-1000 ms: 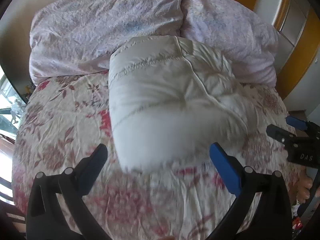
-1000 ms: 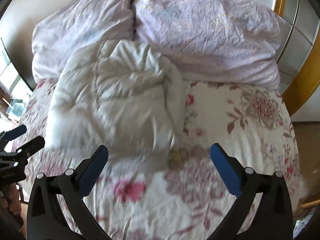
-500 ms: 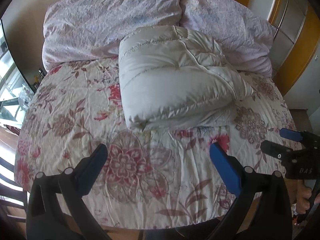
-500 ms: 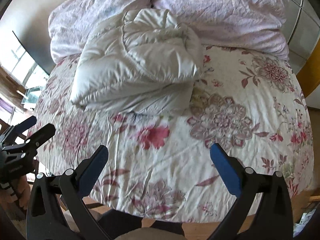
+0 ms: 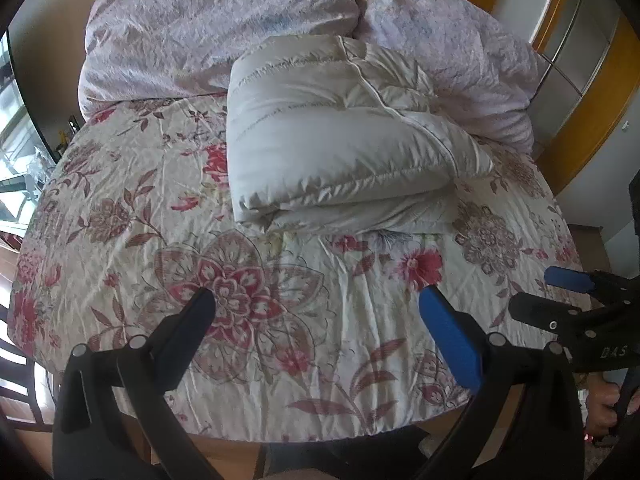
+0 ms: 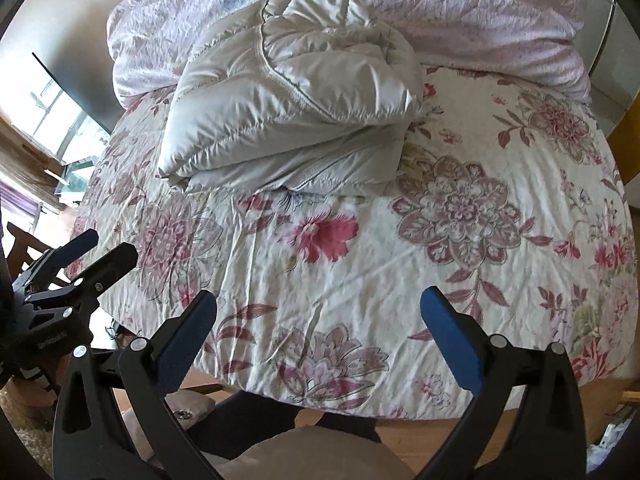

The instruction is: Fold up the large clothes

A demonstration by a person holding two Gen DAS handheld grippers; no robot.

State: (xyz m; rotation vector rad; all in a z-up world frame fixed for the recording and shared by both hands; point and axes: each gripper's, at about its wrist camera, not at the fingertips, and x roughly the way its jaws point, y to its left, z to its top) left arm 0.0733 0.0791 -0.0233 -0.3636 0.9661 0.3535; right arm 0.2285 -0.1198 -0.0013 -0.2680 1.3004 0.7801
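A white puffy garment (image 5: 332, 136) lies folded in a thick bundle on the flowered bedspread (image 5: 240, 300), toward the head of the bed; it also shows in the right wrist view (image 6: 296, 96). My left gripper (image 5: 316, 320) is open and empty, back over the foot of the bed, well apart from the bundle. My right gripper (image 6: 318, 322) is open and empty too, also over the foot edge. Each gripper shows in the other's view: the right one (image 5: 568, 296) at the right edge, the left one (image 6: 96, 252) at the left edge.
Two pale lilac pillows (image 5: 224, 20) lie behind the bundle against the headboard. A yellow wardrobe (image 5: 592, 80) stands to the right of the bed. A window (image 6: 60, 120) is on the left. The wooden floor (image 6: 360, 432) shows below the bed's foot edge.
Both grippers have drawn back from the folded bundle toward the foot of the bed. The bundle now lies still and looks farther away. Both grippers stayed open.
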